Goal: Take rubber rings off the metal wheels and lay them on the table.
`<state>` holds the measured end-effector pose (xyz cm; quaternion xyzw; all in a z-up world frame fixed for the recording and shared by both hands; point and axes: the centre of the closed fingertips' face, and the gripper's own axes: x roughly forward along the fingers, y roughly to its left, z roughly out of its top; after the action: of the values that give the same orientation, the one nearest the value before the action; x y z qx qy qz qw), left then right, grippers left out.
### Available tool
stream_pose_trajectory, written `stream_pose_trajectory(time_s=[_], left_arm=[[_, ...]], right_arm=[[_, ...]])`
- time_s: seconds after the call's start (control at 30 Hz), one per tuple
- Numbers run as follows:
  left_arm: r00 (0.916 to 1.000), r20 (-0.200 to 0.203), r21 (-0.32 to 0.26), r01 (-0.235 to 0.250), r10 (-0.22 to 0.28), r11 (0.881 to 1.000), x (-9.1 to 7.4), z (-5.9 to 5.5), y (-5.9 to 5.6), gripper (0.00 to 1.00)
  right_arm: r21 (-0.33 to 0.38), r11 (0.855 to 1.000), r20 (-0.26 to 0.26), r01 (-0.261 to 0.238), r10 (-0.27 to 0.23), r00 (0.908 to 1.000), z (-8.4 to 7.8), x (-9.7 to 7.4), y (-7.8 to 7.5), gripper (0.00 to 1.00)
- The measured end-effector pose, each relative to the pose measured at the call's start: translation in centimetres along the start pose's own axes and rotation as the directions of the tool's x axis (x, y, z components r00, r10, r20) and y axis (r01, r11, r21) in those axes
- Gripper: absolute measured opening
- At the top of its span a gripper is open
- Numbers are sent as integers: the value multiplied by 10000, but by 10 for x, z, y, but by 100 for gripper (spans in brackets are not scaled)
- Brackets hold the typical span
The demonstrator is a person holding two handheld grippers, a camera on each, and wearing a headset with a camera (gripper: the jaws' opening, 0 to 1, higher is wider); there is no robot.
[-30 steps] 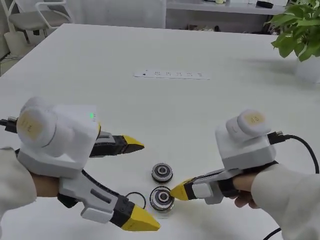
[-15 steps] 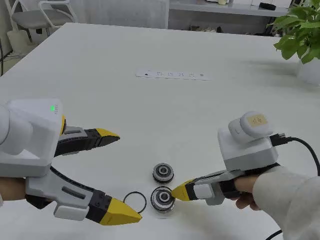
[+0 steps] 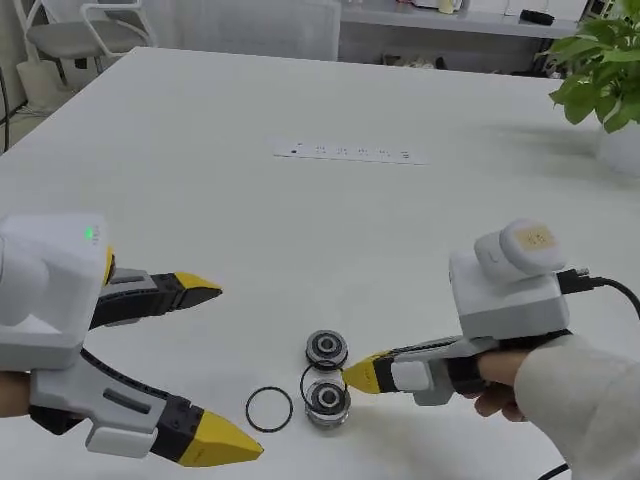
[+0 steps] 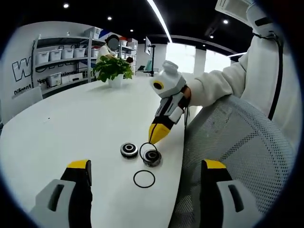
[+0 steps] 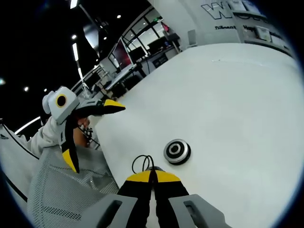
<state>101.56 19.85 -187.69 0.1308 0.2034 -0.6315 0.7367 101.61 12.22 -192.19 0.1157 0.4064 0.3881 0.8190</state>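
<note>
Right gripper (image 5: 153,175) fingers closed on a rubber ring (image 5: 141,163) partly off the near wheel (image 3: 327,399), which they largely hide in the right gripper view. Left gripper (image 4: 146,164) fingers wide, empty. A loose ring (image 3: 269,408) lies on the counter (image 3: 300,220) nearby.

1. A wide white tabletop (image 3: 300,90) stretches across the head view, and a flat white socket strip (image 3: 350,153) is set in its middle.
2. Beyond its far left corner, a pale chair (image 3: 75,35) stands on a light floor.
3. A leafy green plant (image 3: 600,60) sits at the far right edge.
4. Behind the tabletop, a low white shelf (image 3: 450,15) carries small items, too small to tell apart.
5. In the left gripper view, wall shelves (image 4: 57,59) hold white bins, beside large wall lettering (image 4: 21,71).
6. The ceiling is dark, with a long light strip (image 4: 159,19) and small spotlights; bright windows (image 4: 183,57) glow at the far end.
7. A grey mesh chair back (image 4: 237,156) stands at the tabletop's near edge.
</note>
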Motion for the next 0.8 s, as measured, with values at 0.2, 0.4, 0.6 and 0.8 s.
stream_pose_trajectory(time_s=[0.2,0.4,0.6,0.8], left_arm=[[9998,-149,-349,-95,90,9993,-2,-13,4,94],[9997,-211,-445,-88,79,9990,-1,-16,4,94],[9996,-265,-460,-38,26,9989,0,-18,2,94],[9994,-322,-448,66,-81,9990,1,-18,0,94]], right_arm=[[-68,9999,135,-78,79,9999,3,1,4,0],[-209,9996,406,-176,184,9990,10,6,12,0],[-574,9982,672,-187,225,9975,17,15,22,0],[-1276,9918,409,-6,58,9991,10,29,26,0]])
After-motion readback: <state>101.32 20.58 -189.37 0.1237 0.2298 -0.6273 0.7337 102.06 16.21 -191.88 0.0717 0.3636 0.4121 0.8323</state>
